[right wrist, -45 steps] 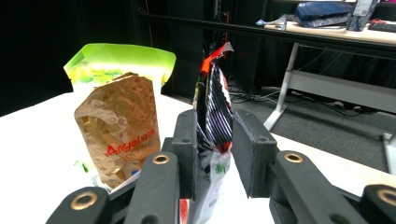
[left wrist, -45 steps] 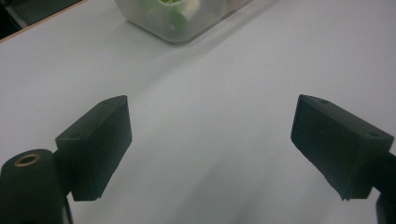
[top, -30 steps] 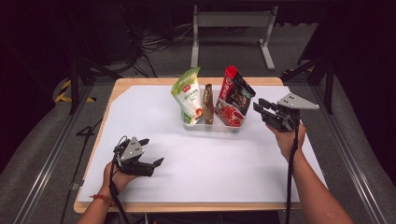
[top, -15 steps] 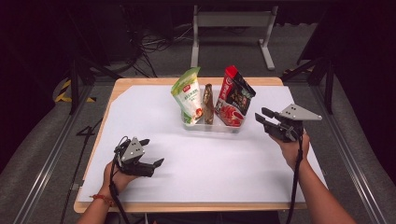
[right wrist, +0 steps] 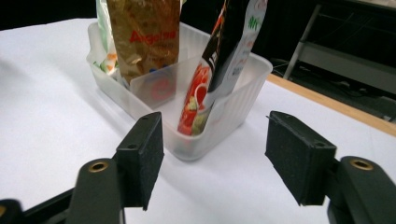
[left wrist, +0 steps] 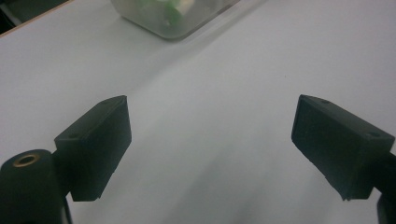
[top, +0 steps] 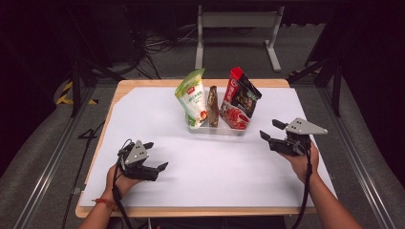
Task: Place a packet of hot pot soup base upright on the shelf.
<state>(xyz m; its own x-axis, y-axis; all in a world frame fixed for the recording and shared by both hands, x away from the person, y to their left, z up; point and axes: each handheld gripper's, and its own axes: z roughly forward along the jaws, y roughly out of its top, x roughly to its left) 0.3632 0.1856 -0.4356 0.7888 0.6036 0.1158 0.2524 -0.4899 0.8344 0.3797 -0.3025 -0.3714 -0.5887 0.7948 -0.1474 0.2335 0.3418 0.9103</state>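
A clear plastic bin (top: 217, 129) stands mid-table with three snack pouches upright in it: a green-and-white one (top: 192, 98), a thin brown-gold one (top: 213, 106) and a red-and-black one (top: 240, 98). My right gripper (top: 267, 130) hovers open to the right of the bin, jaws pointing at it; up close I see the bin (right wrist: 233, 119), the gold pouch (right wrist: 144, 32) and the red-and-black pouch (right wrist: 224, 56) beyond my right gripper (right wrist: 215, 158). My left gripper (top: 155, 156) rests open and empty near the front left, with a bin corner (left wrist: 173, 21) far ahead of my left gripper (left wrist: 210, 154).
A white sheet (top: 210, 167) covers the wooden table (top: 143, 83). Metal frame rails (top: 62, 143) run along both sides, and a grey stand (top: 236, 24) and cables lie on the floor behind. White sheet stretches between the two grippers.
My right gripper has dropped lower and drawn back toward the front right, away from the bin. The left gripper has stayed put.
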